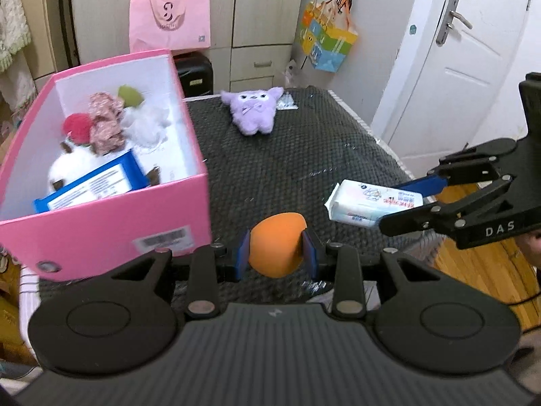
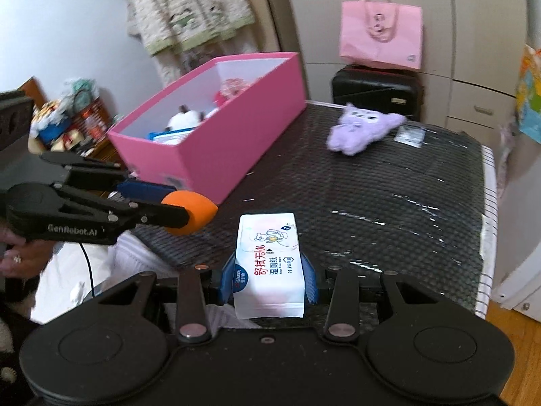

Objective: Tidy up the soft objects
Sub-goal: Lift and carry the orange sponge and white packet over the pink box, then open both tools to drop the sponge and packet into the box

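Both sets of jaws are clamped on soft items. Blue pads of the left gripper (image 1: 276, 257) squeeze an orange sponge egg (image 1: 278, 248) from either side, gripping it across its middle so the rounded body cannot slip out. Those of the right gripper (image 2: 268, 279) pinch a white pack of wet wipes (image 2: 268, 264) near its lower end, leaving the printed front facing up and most of the pack sticking forward.

Each held item hangs above the near edge of a dark quilted bed cover (image 1: 304, 162), apart from its surface. An open pink storage box (image 1: 111, 226) sits on the cover to the left, and it appears to be the collecting place. Inside it lie a white plush toy (image 1: 67, 165), a red pompom (image 1: 77, 128), a floral fabric piece (image 1: 106, 123), white fluff, something green and a blue-edged wipes pack (image 1: 91, 186).

A purple plush owl (image 1: 252, 110) lies alone farther back on the cover, well apart from the box, with a small clear packet (image 1: 286, 103) just beside it. By my reading, the sponge and wipes go into the box next, and the owl remains to be collected.
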The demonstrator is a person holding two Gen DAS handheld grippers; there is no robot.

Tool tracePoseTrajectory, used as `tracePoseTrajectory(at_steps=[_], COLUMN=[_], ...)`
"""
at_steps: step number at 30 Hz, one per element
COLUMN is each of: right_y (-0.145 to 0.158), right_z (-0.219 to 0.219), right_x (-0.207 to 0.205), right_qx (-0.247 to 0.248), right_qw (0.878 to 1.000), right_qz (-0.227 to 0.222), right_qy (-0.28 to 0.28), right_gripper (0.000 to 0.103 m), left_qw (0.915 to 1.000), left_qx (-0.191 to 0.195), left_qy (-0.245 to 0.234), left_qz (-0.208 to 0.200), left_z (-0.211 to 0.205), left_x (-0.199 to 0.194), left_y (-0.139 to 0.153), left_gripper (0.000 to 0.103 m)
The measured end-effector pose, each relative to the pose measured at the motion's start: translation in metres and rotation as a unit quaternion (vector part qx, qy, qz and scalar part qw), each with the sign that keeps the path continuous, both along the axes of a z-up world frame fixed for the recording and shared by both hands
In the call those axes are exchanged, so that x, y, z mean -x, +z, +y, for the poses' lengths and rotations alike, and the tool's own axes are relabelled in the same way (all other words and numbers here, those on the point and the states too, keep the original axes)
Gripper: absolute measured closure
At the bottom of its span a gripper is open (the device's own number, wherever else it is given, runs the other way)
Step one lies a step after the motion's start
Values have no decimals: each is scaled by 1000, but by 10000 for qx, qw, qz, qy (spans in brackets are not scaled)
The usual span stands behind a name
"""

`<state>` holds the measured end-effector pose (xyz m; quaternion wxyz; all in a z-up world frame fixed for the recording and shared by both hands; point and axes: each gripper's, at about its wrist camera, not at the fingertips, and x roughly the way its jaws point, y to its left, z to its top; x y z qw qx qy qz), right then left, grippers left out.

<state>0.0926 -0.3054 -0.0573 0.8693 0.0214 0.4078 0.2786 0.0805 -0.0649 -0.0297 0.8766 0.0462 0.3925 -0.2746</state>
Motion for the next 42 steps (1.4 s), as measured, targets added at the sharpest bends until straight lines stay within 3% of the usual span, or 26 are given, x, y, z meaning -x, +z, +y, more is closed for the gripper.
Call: tracePoseTrajectory(at_steps=[9,17,23,28,35,42], right_y=[20,36,52,66,70,59], right_z=[39,69,87,100,131,165], right_x=[1,-8,-20,-40,-81,-140], right_qx=[-123,-409,-405,-425,135,755], right_qw=[9977,9937,9926,9922,9881,9856], right_qz=[232,236,-100,-576,-1329,-1321], right_qy=[623,1016,1138,1019,762,732], right_gripper=[57,57,57,57,57,57], left_qw=[9987,9994,9999,9988,9957,9928], left_qx=[-125,-96,123,337,665,992], left_qy=[-69,-26,54,148,400,631], left_qz=[485,321,-76,-313,-500,-241], left_z=[46,82,101,112,123,124], left_x=[7,17,8,-18,-79,-147], left_y=[20,42,62,72,75,57], left_gripper=[71,71,71,71,71,70])
